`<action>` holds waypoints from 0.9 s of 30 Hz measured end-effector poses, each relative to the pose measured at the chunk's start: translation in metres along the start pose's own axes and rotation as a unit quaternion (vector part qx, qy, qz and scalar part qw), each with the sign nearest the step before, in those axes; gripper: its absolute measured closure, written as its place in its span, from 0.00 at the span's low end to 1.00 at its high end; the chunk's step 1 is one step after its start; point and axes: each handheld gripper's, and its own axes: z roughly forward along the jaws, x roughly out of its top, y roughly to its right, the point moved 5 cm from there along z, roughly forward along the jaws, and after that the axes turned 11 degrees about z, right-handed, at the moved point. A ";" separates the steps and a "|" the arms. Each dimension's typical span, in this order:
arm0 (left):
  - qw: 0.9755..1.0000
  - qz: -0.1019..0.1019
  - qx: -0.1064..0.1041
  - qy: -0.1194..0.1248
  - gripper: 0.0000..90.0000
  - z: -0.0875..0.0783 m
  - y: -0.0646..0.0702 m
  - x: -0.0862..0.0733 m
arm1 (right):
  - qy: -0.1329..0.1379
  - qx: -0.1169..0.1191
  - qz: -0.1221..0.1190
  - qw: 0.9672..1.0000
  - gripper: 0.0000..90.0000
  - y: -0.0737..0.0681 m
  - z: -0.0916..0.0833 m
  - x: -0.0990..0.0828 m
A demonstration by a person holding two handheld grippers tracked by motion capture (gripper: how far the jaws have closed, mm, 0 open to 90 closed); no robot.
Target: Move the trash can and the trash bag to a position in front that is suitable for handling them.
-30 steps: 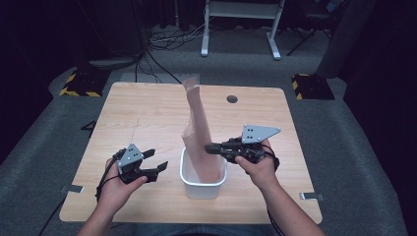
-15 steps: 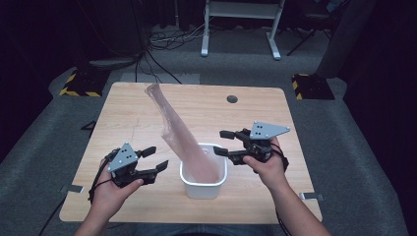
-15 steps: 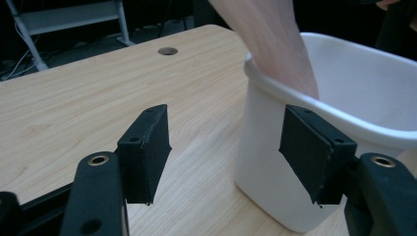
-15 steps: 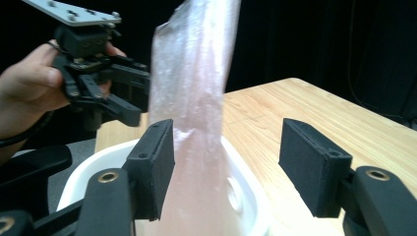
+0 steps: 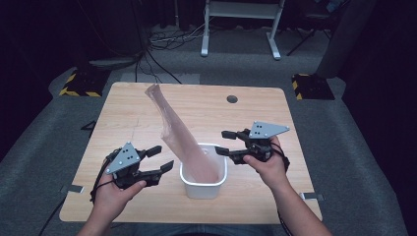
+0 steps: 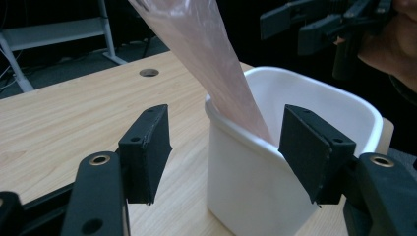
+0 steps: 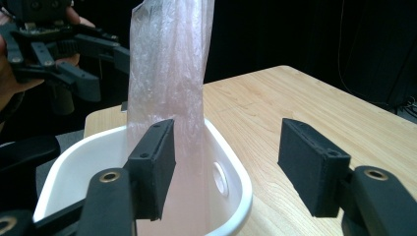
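The pink plastic bag (image 5: 179, 135) stands with its lower end inside the white bin (image 5: 203, 189) and leans up and away from the person, its loose top tilted toward the left tongs' side of the table (image 5: 123, 105). No tongs touch it. The left tongs (image 5: 163, 159) hover just beside the bin's left wall, released, with nothing between the jaws; in the left gripper view the bin (image 6: 255, 187) and the bag (image 6: 206, 59) rise beyond the spread pads (image 6: 147, 147), and the right tongs (image 6: 300, 27) show farther off at the upper right. The right tongs (image 5: 223, 142) hang over the bin's right rim, their tips near the bag but apart from it; their jaws have just been opening and now stand apart with nothing clamped. In the right gripper view the crinkled bag (image 7: 169, 64) climbs out of the bin (image 7: 231, 182) behind the left-hand pad (image 7: 155, 164), which is not pressing on it, and the left tongs (image 7: 93, 66) show at the upper left. The bin lies between the two tongs, near the person's edge of the table.
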 end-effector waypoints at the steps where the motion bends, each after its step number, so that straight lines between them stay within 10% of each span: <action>1: 1.000 -0.003 0.002 0.003 0.43 0.002 -0.001 0.001 | -0.001 0.001 -0.001 1.000 0.44 -0.001 0.001 0.000; 17: 1.000 -0.024 -0.008 0.015 0.98 0.018 -0.009 0.009 | -0.030 0.011 -0.034 0.999 0.45 -0.011 0.027 0.014; 27: 0.999 0.010 -0.015 0.032 1.00 0.017 -0.003 0.013 | -0.052 0.041 -0.038 0.997 0.37 -0.016 0.053 0.034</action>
